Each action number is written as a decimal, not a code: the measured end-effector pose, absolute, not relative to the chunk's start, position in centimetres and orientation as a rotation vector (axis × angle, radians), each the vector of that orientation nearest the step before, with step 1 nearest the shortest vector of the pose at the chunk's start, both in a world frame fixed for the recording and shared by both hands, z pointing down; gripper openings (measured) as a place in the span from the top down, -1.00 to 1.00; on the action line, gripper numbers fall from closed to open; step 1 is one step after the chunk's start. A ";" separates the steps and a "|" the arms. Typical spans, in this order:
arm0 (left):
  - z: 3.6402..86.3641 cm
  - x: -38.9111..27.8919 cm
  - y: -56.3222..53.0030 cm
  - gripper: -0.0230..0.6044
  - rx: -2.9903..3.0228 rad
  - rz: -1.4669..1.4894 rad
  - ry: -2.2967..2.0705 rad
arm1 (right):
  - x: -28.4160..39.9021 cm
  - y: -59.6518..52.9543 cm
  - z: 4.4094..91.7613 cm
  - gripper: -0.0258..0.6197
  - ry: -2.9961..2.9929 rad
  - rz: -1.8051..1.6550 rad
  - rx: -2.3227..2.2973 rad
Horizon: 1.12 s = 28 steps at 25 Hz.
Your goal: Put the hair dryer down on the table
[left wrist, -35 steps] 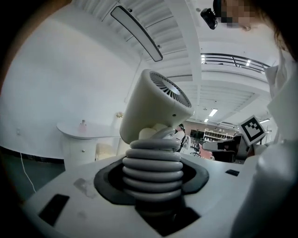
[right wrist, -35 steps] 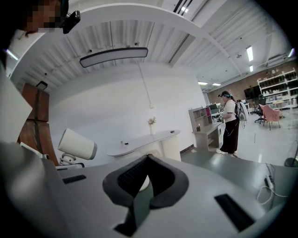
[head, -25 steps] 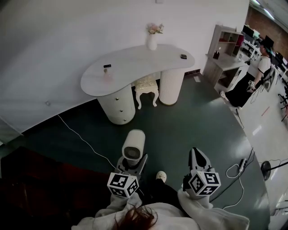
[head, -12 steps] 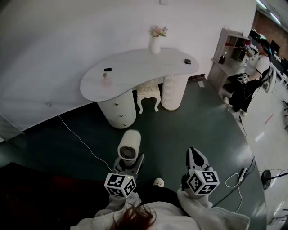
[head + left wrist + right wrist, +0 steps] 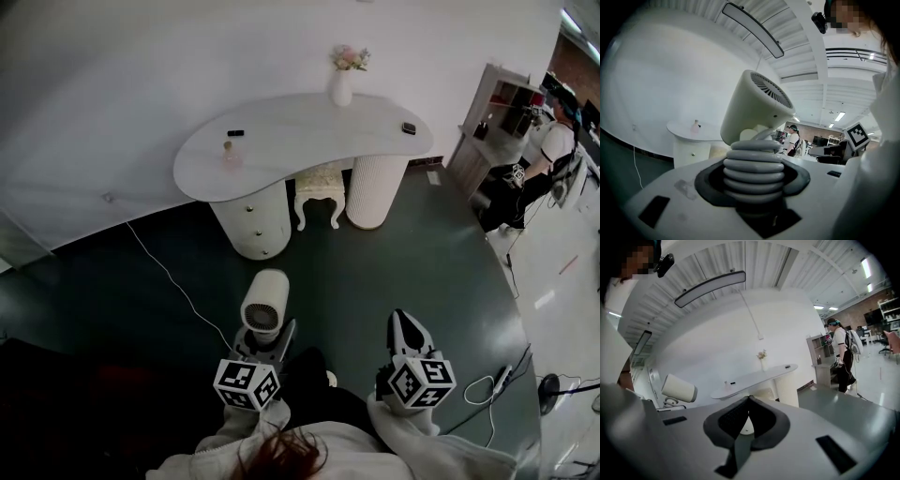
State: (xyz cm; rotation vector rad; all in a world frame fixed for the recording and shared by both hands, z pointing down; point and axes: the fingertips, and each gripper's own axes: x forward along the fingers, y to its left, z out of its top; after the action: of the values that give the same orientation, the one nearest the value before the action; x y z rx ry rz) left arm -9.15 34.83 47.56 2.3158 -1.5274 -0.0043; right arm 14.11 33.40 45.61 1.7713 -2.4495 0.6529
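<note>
A cream hair dryer [image 5: 264, 300] stands upright in my left gripper [image 5: 265, 333], its barrel pointing forward and its grille facing the head camera. In the left gripper view the jaws are shut on the hair dryer's [image 5: 757, 110] handle, which is wrapped in grey coiled cord [image 5: 753, 168]. My right gripper [image 5: 410, 326] is at the same height to its right, shut and with nothing in it; its pads meet at the tips [image 5: 749, 401]. The white curved table [image 5: 300, 141] stands ahead by the wall, well beyond both grippers, across dark green floor.
On the table are a vase of flowers [image 5: 343, 80], a small bottle [image 5: 228, 150] and two small dark objects. A white stool [image 5: 319, 187] stands between the table's pedestals. A white cable [image 5: 169, 277] crosses the floor. At far right are a shelf unit [image 5: 502, 103] and a person [image 5: 548, 159].
The table has drifted right and lower in the head view, a little nearer. Both grippers keep their places and the left keeps its hold. The person at right has walked off a little.
</note>
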 end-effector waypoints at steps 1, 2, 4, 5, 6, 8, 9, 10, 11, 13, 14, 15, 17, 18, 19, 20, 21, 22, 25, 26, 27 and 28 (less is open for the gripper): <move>47.6 -9.4 34.9 0.23 2.304 -0.005 -1.537 | 14.0 33.3 45.5 0.77 -2.454 0.650 1.763; 47.4 -9.7 34.8 0.23 2.298 -0.007 -1.545 | 13.9 33.1 45.4 0.77 -2.458 0.646 1.758; 47.2 -10.0 34.3 0.23 2.297 -0.011 -1.559 | 13.7 32.7 45.4 0.77 -2.461 0.645 1.752; 47.2 -10.1 34.2 0.23 2.299 -0.010 -1.564 | 13.6 32.5 45.6 0.77 -2.460 0.653 1.748; 47.4 -10.1 34.0 0.23 2.300 -0.007 -1.567 | 13.5 32.3 46.0 0.77 -2.460 0.665 1.744; 47.9 -10.1 33.6 0.23 2.299 0.006 -1.566 | 13.3 31.7 46.6 0.77 -2.462 0.693 1.739; 48.2 -10.1 33.4 0.23 2.296 0.012 -1.561 | 13.1 31.4 46.7 0.77 -2.466 0.697 1.736; 48.4 -10.2 33.0 0.23 2.292 0.015 -1.556 | 12.9 31.0 46.7 0.77 -2.470 0.692 1.731; 48.6 -10.3 32.6 0.23 2.287 0.015 -1.552 | 12.7 30.7 46.6 0.77 -2.471 0.683 1.726; 48.8 -10.4 31.4 0.23 2.278 0.008 -1.548 | 12.6 29.7 46.5 0.77 -2.467 0.670 1.722; 48.7 -10.4 30.7 0.23 2.277 0.003 -1.546 | 12.7 29.1 46.5 0.77 -2.462 0.672 1.724; 48.7 -10.3 29.9 0.23 2.278 -0.002 -1.542 | 13.0 28.5 46.6 0.77 -2.456 0.675 1.730; 48.5 -10.0 28.5 0.23 2.288 -0.009 -1.535 | 13.4 27.2 46.5 0.77 -2.447 0.674 1.741; 48.4 -9.9 27.7 0.23 2.294 -0.012 -1.531 | 13.4 26.4 46.4 0.77 -2.445 0.668 1.741; 48.4 -9.9 26.8 0.23 2.298 -0.015 -1.527 | 13.2 25.5 46.3 0.77 -2.446 0.660 1.735; 48.5 -10.0 25.8 0.23 2.297 -0.019 -1.524 | 13.0 24.5 46.3 0.77 -2.450 0.652 1.725; 48.6 -10.1 24.8 0.23 2.292 -0.025 -1.522 | 12.7 23.5 46.3 0.77 -2.454 0.646 1.714; 48.8 -10.2 23.7 0.23 2.283 -0.031 -1.521 | 12.4 22.5 46.2 0.77 -2.458 0.642 1.705; 48.5 -10.4 20.5 0.23 2.267 -0.055 -1.515 | 11.8 19.0 45.6 0.77 -2.466 0.635 1.683; 48.1 -10.4 19.4 0.23 2.272 -0.062 -1.512 | 11.6 17.8 45.2 0.77 -2.470 0.626 1.675; 47.8 -10.5 18.4 0.23 2.280 -0.065 -1.512 | 11.3 16.5 44.8 0.77 -2.474 0.616 1.669; 47.4 -10.6 17.4 0.23 2.288 -0.064 -1.513 | 11.0 15.3 44.4 0.77 -2.479 0.609 1.663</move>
State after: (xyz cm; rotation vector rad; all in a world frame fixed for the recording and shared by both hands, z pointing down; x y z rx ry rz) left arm -10.62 17.37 47.42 2.2876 -1.5133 -0.0642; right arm 10.97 15.29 44.41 1.6634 -2.4793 0.6089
